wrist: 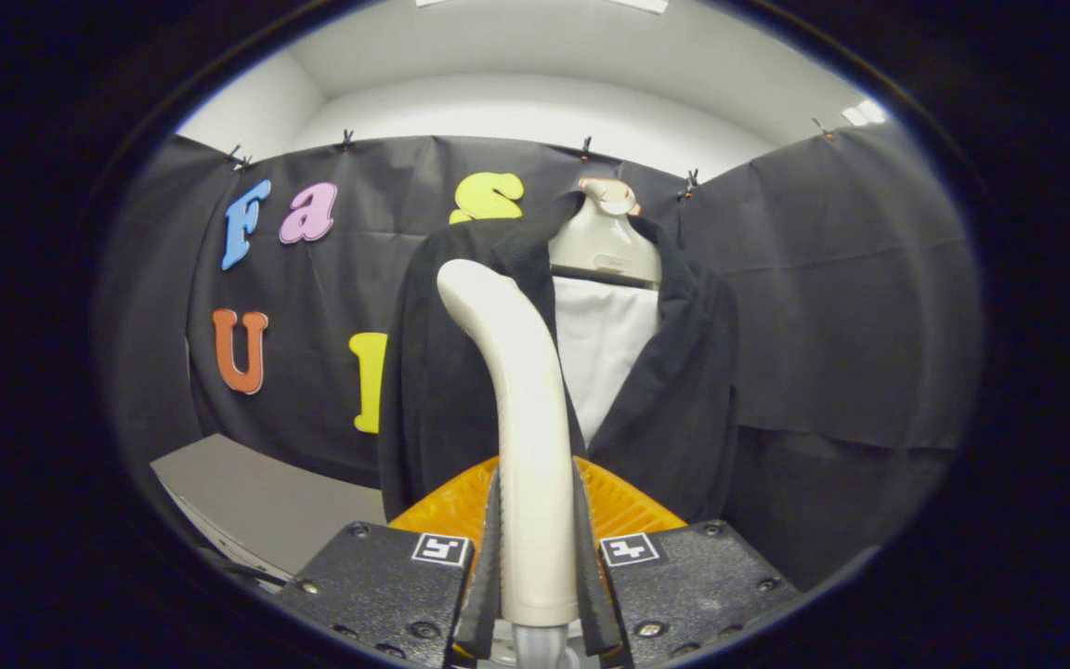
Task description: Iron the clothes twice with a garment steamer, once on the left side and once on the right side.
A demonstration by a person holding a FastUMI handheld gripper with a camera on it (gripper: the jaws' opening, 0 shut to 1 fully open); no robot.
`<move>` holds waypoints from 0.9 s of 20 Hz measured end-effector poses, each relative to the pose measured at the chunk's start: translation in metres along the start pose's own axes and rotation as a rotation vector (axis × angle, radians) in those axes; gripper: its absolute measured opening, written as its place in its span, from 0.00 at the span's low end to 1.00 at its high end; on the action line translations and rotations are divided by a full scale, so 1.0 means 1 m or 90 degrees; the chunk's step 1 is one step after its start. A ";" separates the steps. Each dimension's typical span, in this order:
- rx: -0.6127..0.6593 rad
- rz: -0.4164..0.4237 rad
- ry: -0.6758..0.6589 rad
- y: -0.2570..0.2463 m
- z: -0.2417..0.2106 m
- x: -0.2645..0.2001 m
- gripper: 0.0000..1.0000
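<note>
A cream-white garment steamer (518,390) stands upright between my fingers, its handle clamped by both pads and its curved head reaching up in front of the clothes. My gripper (535,557) is shut on that handle. Just beyond the steamer hangs a black jacket (684,390) over a white inner shirt (602,353) on a pale mannequin-style hanger (605,237). The steamer head sits before the jacket's left panel (437,372), near the lapel. Whether the head touches the cloth I cannot tell.
A grey table top (261,497) lies low to the left of the jacket. Black cloth walls close in behind and to the right. An orange ribbed part (623,506) of the gripper body sits behind the fingers.
</note>
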State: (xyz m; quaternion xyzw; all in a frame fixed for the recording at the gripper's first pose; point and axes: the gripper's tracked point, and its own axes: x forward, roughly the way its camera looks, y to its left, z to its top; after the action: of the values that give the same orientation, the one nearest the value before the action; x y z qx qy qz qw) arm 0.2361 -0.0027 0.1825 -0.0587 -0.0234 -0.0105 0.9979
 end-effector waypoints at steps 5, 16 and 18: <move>-0.004 -0.009 0.032 -0.003 -0.028 0.002 0.38; -0.005 -0.023 0.100 -0.024 -0.088 -0.008 0.38; -0.006 -0.021 0.111 -0.022 -0.097 -0.009 0.38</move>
State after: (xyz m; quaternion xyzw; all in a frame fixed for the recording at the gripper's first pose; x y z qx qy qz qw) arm 0.2312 -0.0358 0.0880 -0.0619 0.0623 -0.0317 0.9956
